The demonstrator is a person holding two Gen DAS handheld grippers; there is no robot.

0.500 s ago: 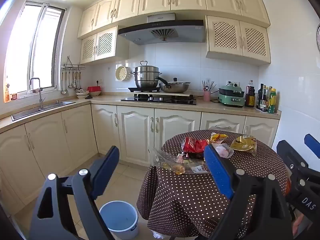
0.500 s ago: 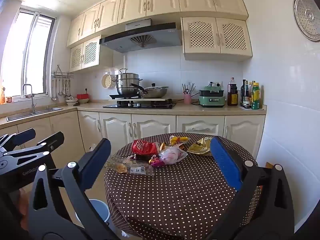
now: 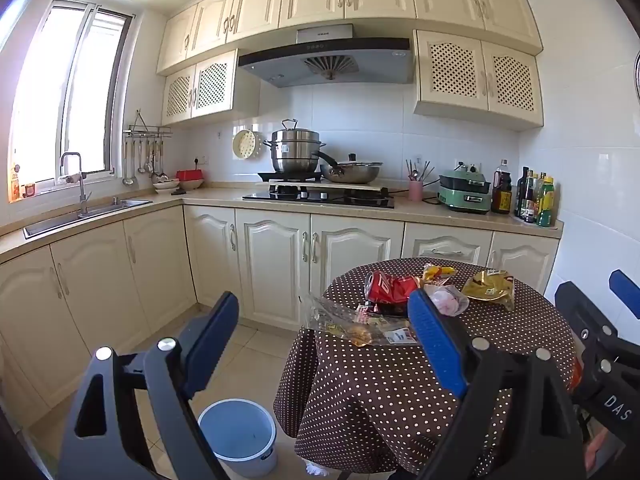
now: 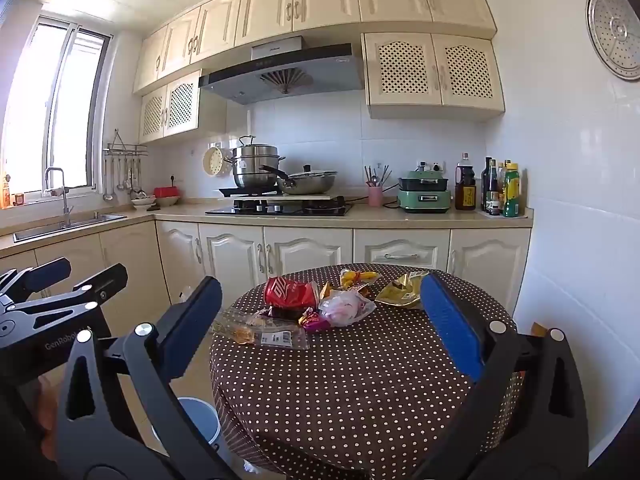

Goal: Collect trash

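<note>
I had both claws held wide apart with nothing in them, the left gripper and the right gripper, both still short of the trash pile on the round table. The blue bin sat on the floor beside the table. I thought the clear wrapper at the edge could slip off if I bumped it, or the thin bags could slide from my grip.

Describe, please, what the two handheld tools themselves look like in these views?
Both match: the left tool and right tool have black triangular frames with cut-out slots, silver round pivot bolts, and flat blue ribbed pads on the inner faces. Seen from the other camera, the left body carries white "GenRobo..." lettering and the right one "DAS". No cables or sleeves show.
</note>
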